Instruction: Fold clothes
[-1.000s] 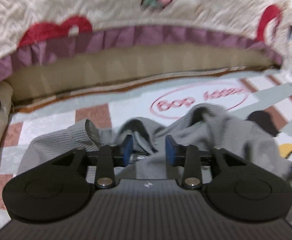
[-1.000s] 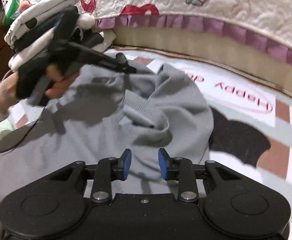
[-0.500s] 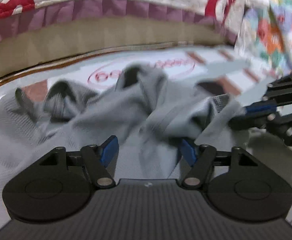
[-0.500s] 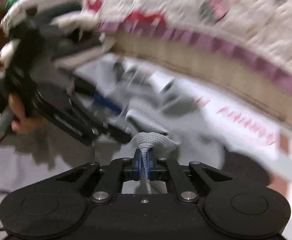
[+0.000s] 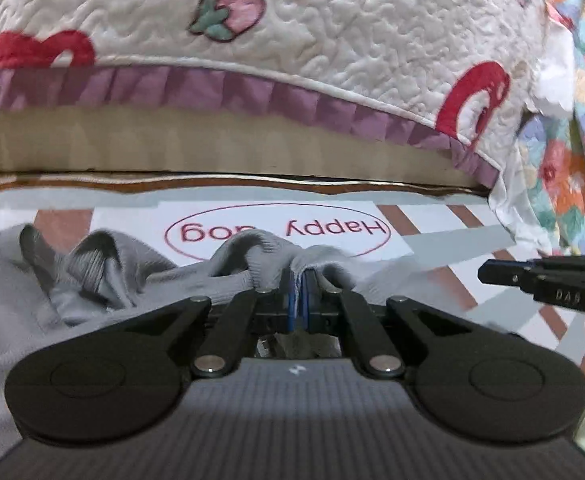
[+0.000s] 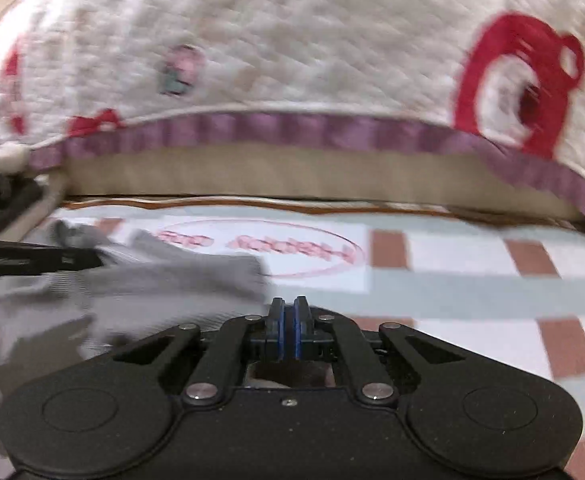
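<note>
On the checked mat (image 5: 444, 236) before the quilted bedspread (image 5: 332, 60) lies the rumpled grey garment (image 5: 140, 276); the left gripper (image 5: 300, 292) pinches its fold. Beside it, the right gripper (image 6: 288, 328) looks clamped together, seemingly empty.

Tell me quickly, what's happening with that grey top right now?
Left hand-held gripper shut on grey top. Right hand-held gripper shut, nothing visible between its pads. Top still crumpled on patterned mat. Nothing blocking.
</note>
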The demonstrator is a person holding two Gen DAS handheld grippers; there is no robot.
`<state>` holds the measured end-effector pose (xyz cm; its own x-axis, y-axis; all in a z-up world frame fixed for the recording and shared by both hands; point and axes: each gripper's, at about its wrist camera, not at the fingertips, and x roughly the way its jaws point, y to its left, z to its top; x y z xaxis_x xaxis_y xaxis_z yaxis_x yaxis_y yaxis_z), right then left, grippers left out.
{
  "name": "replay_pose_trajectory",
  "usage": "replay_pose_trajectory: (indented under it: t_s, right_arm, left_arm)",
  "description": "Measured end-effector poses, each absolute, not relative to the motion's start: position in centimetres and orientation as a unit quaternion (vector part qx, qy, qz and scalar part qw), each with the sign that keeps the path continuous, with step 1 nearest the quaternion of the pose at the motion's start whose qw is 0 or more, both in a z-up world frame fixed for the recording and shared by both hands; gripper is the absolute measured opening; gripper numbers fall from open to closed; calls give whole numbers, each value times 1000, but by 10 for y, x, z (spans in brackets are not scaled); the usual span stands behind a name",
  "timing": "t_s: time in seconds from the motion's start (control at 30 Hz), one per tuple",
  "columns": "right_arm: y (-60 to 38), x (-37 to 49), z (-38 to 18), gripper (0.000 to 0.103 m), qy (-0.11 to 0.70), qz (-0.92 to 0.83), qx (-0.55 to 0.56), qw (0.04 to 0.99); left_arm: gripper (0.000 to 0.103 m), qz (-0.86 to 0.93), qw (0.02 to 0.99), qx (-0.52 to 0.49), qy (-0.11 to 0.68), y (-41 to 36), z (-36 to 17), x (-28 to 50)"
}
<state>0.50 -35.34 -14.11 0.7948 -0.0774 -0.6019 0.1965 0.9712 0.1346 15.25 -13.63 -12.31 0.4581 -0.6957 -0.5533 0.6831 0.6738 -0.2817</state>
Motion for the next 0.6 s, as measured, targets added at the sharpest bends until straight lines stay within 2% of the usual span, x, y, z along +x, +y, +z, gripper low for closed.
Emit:
replay_pose_trajectory:
  t_s: [0.1, 0.17, 0.2, 0.23, 0.37, 0.5, 0.53, 0.6]
  right_arm:
    - [-361, -1, -145, 18, 312, -56, 126, 940]
    - [-365, 0, -148, 37, 318, -24, 159, 934]
    - [-368, 4, -152, 58, 325, -11, 182, 928]
    - [-372, 8, -157, 63, 333, 0, 206, 920]
    - [-386, 29, -181, 63, 362, 38, 285, 887]
    - [-385, 59, -203, 63, 379, 63, 300, 873]
    - [-382, 63, -203, 50, 370, 69, 288, 880]
    - [-371, 65, -194, 5, 328, 91, 232, 911]
  left_arm:
    - [3, -411, 851, -5, 327, -136, -121, 153]
    - [3, -415, 849, 0, 328, -133, -120, 155]
    - [3, -416, 847, 0, 330, -132, -120, 156]
    - [3, -416, 846, 1, 332, -131, -120, 156]
    - [3, -421, 843, 11, 335, -127, -121, 157]
    - [3, -435, 837, 39, 329, -138, -114, 162]
    - [2, -440, 835, 47, 326, -142, -112, 164]
    - [2, -455, 835, 63, 302, -161, -95, 171]
